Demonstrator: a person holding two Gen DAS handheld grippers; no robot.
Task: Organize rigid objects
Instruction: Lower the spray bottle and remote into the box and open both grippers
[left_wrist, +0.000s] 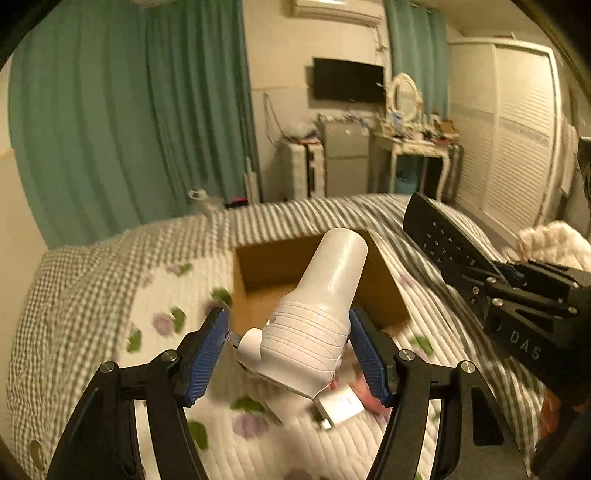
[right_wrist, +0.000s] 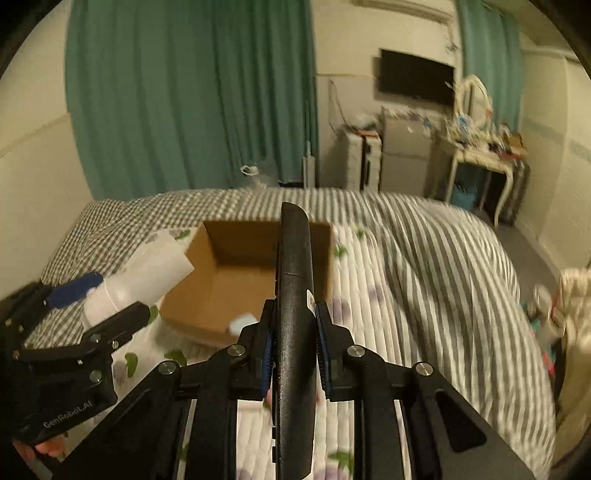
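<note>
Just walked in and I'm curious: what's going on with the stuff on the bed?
A person is tidying with two handheld grippers. The left gripper holds a white hair dryer; the right gripper is shut on a black remote control. Both hover over the bed near an open cardboard box, neither item dropped in yet.

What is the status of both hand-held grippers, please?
Left hand-held gripper shut on white hair dryer. Right hand-held gripper shut on black remote. Both over open cardboard box. Nothing in the way.
</note>
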